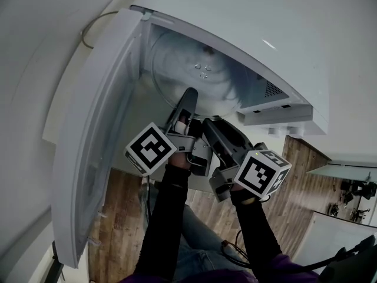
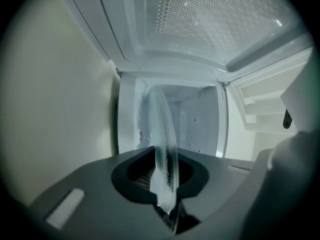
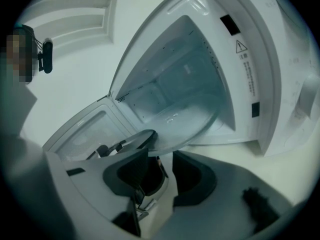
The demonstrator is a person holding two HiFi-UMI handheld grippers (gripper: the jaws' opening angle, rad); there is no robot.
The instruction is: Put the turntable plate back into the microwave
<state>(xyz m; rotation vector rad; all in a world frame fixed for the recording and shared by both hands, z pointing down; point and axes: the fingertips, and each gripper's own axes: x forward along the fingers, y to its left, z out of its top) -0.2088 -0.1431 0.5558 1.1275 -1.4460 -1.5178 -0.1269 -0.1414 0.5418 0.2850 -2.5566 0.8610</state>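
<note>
The round clear glass turntable plate (image 1: 197, 75) lies tilted in the mouth of the white microwave (image 1: 283, 34), whose door (image 1: 94, 146) hangs open at the left. My left gripper (image 1: 189, 94) is shut on the plate's near rim. In the left gripper view the plate (image 2: 165, 129) stands edge-on between the jaws (image 2: 162, 176). My right gripper (image 1: 206, 125) sits just right of the left one and below the plate's rim, open and holding nothing. In the right gripper view the plate (image 3: 187, 124) spans the cavity opening above the open jaws (image 3: 160, 171), with the left gripper (image 3: 131, 141) on its rim.
The microwave stands on a white counter (image 1: 147, 99), with a white wall at the left. The cavity's back wall (image 3: 170, 79) and perforated door window (image 2: 215, 14) are close around the plate. Wood floor (image 1: 118, 217) lies below.
</note>
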